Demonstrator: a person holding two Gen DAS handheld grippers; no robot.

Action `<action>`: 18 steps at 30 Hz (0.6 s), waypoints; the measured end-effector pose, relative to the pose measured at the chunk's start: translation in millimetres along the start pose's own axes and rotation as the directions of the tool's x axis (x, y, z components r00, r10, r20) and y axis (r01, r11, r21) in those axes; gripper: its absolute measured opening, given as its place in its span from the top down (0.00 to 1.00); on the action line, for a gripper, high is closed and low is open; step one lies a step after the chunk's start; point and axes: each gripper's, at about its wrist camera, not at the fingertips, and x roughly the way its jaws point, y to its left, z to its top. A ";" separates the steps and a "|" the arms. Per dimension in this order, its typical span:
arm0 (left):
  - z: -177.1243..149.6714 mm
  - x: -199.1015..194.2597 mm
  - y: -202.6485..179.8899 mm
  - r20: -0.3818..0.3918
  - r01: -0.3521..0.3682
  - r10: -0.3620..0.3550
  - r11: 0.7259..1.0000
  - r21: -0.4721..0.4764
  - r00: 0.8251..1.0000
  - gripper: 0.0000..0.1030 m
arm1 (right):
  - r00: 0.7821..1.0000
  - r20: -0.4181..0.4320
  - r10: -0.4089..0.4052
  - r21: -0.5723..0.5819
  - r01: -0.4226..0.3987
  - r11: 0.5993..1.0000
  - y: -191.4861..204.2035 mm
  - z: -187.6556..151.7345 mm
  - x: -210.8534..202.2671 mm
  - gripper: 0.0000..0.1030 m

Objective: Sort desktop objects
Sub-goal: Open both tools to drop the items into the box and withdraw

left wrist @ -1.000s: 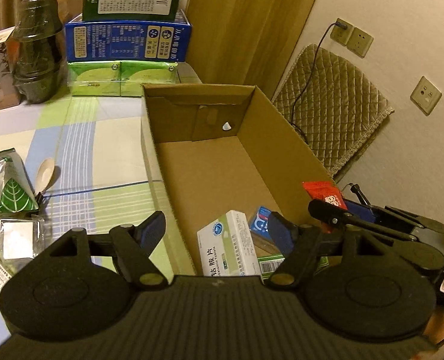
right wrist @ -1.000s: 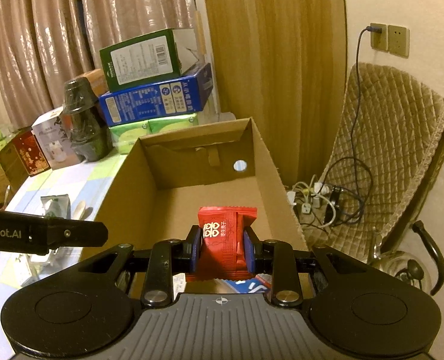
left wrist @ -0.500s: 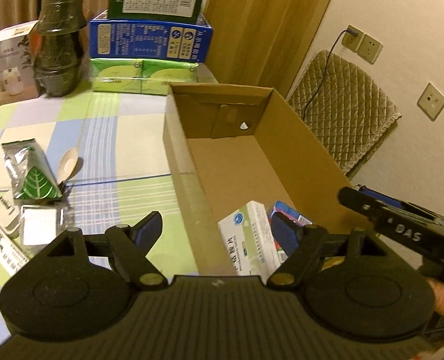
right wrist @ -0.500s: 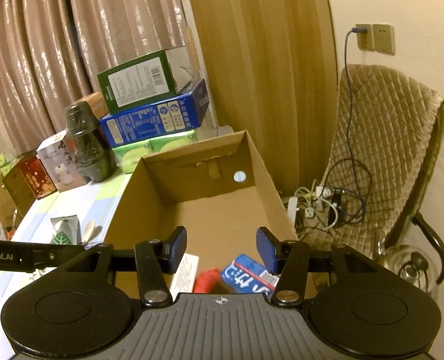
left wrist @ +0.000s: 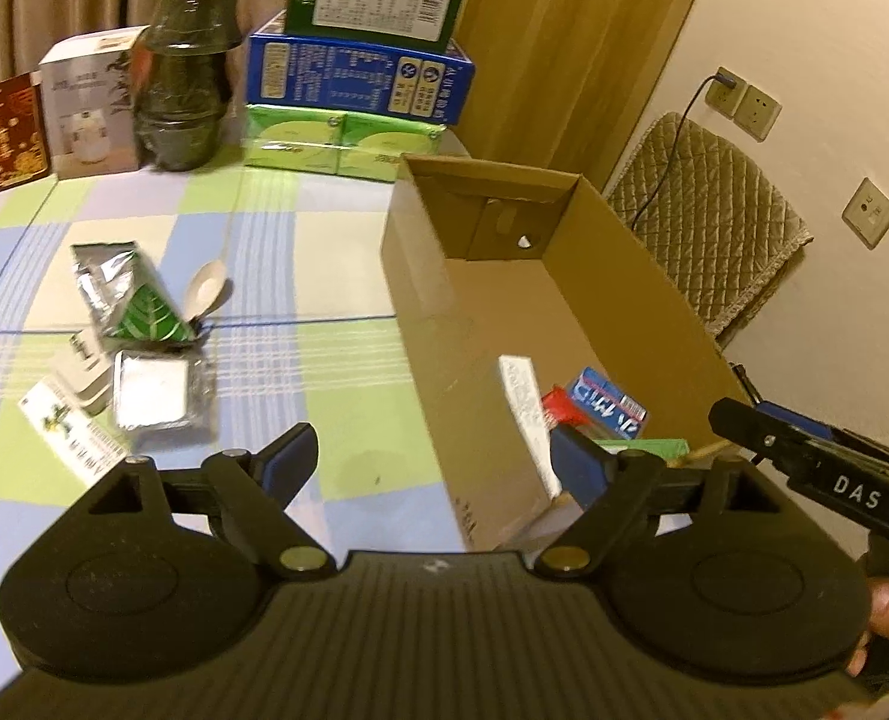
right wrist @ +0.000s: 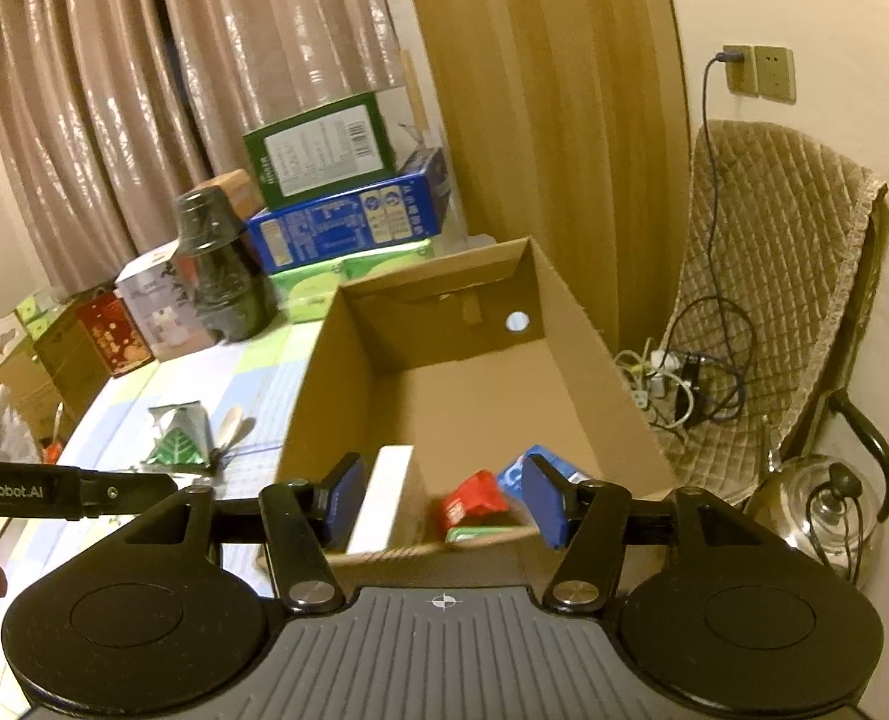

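An open cardboard box (left wrist: 618,294) (right wrist: 582,354) stands on the table's right side. Inside its near end lie a red packet (right wrist: 474,501) (left wrist: 561,405), a white medicine box (right wrist: 384,495) (left wrist: 519,384) and a blue packet (left wrist: 606,405). My right gripper (right wrist: 444,501) hangs open and empty just above the box's near wall. My left gripper (left wrist: 432,468) is open and empty over the box's left wall. On the tablecloth to the left lie a silver-green leaf pouch (left wrist: 126,297) (right wrist: 180,438), a wooden spoon (left wrist: 204,288), a foil packet (left wrist: 153,390) and a small white carton (left wrist: 75,441).
Stacked green and blue cartons (left wrist: 360,69), a dark wrapped jar (left wrist: 186,72) and gift boxes (left wrist: 84,108) line the table's back. A padded chair (right wrist: 762,276), cables (right wrist: 678,384) and a metal kettle (right wrist: 816,510) sit right of the box.
My right gripper opened and dropped the red packet into the box, then pulled back. My left gripper swung left, bringing more of the tablecloth into view.
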 end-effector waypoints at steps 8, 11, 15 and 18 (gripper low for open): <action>-21.7 -29.1 22.1 0.008 -0.038 0.039 0.999 -0.028 0.999 0.17 | 1.000 -0.014 0.027 -0.034 -0.027 0.999 29.6 -10.7 -15.6 0.36; -28.0 -38.8 31.6 0.013 -0.059 0.060 0.998 -0.038 0.998 0.16 | 0.999 -0.015 0.044 -0.052 -0.045 0.998 41.4 -13.7 -20.0 0.33; -34.8 -51.9 45.1 0.025 -0.088 0.090 0.995 -0.048 0.996 0.11 | 0.998 -0.020 0.066 -0.072 -0.067 0.995 56.6 -17.3 -22.2 0.32; -42.2 -61.6 56.2 0.037 -0.122 0.124 0.991 -0.051 0.992 0.09 | 0.997 -0.021 0.080 -0.088 -0.082 0.993 68.1 -19.7 -23.3 0.23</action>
